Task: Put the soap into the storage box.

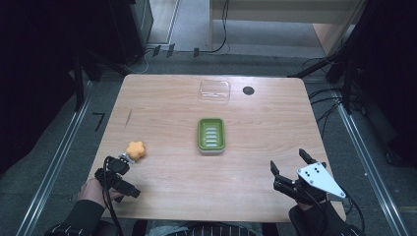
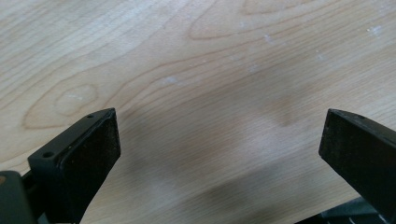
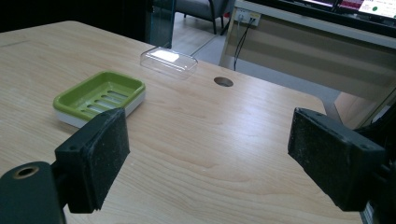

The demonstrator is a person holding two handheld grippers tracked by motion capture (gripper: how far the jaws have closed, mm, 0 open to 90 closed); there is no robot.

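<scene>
A green soap dish [image 1: 211, 134] lies empty at the middle of the wooden table [image 1: 167, 103]; the right gripper view has this dish [image 3: 100, 95] ahead to the left. An orange flower-shaped piece [image 1: 136, 150] rests near the front left. Just below it my left gripper [image 1: 123, 176] is open, and between its jaws [image 2: 219, 116] there is bare wood. At the front right my right gripper [image 1: 286, 160] is open and holds nothing [image 3: 208, 116]; it points toward the dish and the far edge.
A clear plastic lid [image 1: 215, 90] [image 3: 168, 60] lies near the far edge, beside a dark cable hole [image 1: 248, 90] [image 3: 223, 81]. Floor rails and cables surround the table. A person's sleeves come in at the bottom.
</scene>
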